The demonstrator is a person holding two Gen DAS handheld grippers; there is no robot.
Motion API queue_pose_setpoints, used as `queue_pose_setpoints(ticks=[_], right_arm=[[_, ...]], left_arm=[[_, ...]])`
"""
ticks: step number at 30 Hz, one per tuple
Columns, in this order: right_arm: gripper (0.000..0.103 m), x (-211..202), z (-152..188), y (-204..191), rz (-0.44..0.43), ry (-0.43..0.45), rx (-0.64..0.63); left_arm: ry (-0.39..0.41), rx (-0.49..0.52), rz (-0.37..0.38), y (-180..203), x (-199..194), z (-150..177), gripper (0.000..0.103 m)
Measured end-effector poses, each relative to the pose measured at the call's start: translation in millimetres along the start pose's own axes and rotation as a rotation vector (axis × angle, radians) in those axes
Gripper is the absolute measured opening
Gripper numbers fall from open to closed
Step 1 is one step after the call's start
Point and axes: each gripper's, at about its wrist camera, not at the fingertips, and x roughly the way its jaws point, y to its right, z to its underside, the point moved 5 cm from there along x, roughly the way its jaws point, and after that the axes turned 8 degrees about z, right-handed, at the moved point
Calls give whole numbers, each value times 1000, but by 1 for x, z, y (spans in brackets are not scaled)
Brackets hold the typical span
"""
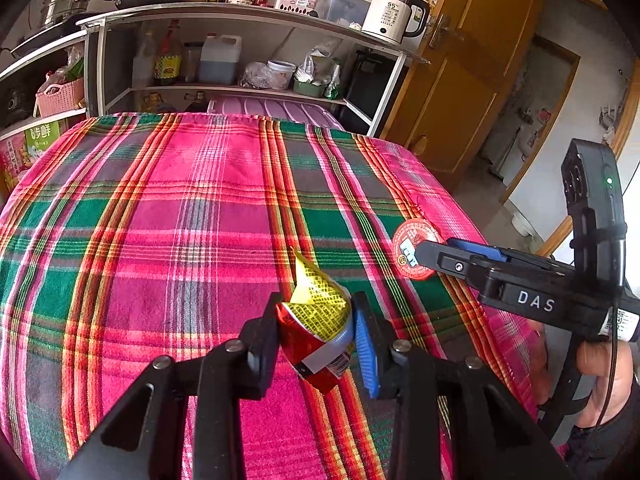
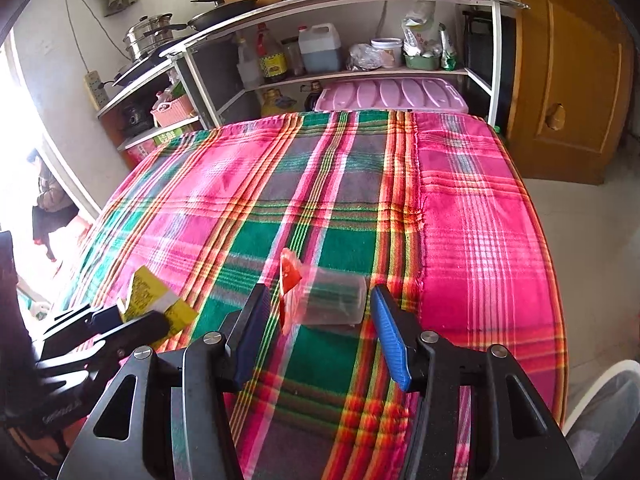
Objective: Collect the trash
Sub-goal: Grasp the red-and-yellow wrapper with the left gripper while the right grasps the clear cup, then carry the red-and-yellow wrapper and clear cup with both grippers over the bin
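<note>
On the desk (image 1: 160, 208), the crumpled wrapper (image 1: 316, 320) sits between the pads of the left claw (image 1: 316, 344), near the front edge. To its right, the right claw (image 2: 316, 332) straddles a clear cup (image 2: 332, 300) lying on its side, apparently untouched. Behind the desk stands a shelf rack (image 1: 240, 12), a kettle (image 1: 394, 12) on its top. A door (image 1: 472, 60) stands right of the rack.

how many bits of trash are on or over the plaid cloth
2. A crumpled red-and-yellow packet gripped in the left gripper; a clear plastic cup lying on its side ahead of the right gripper. Others may be hidden.
</note>
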Motion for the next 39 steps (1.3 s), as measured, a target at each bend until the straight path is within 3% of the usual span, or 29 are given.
queue_pose_setpoints(ticks=[6, 8, 15, 25, 39], right_arm=[[53, 13, -3, 4, 9, -33, 28], [43, 13, -2, 4, 10, -33, 24], [43, 3, 5, 1, 10, -16, 9], [43, -54, 30, 10, 3, 45, 30], [43, -146, 87, 49, 67, 133, 80]], left_arm=[[-1, -2, 15, 0, -1, 1, 36], [-2, 0, 17, 0, 0, 0, 36], [1, 6, 7, 3, -1, 0, 35], [26, 39, 17, 32, -22, 7, 36], [41, 138, 97, 113, -43, 32, 36]])
